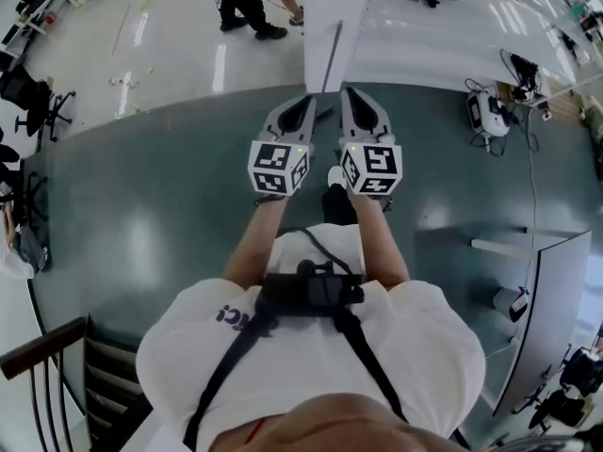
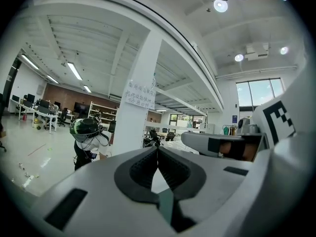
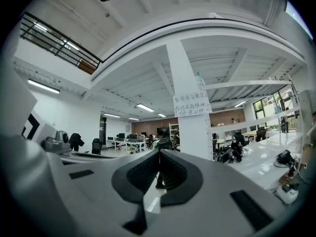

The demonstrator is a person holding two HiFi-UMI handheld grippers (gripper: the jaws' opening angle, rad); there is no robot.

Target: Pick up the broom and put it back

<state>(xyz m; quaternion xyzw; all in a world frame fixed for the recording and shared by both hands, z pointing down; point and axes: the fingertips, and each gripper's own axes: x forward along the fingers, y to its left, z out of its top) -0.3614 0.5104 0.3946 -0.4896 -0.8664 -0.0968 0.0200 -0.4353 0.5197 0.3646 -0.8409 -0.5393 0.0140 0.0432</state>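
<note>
seen from above, a person in a white shirt holds two tools straight out ahead, side by side over a dark green floor. the left tool has its jaws pressed together with nothing between them; its own view shows the ribbed pads meeting at the tips. the right tool is likewise closed and empty. both point at a white pillar that carries a paper sign. no broom is plainly visible in any view. a thin grey strip runs up the pillar's face just beyond the tool tips; it could be the broom's handle leaning there, but that cannot be told. neither tool has hold of anything, so either the pick-up is yet to come or the broom is already set back; the pictures do not settle which. another person stands farther off, beyond the pillar.
</note>
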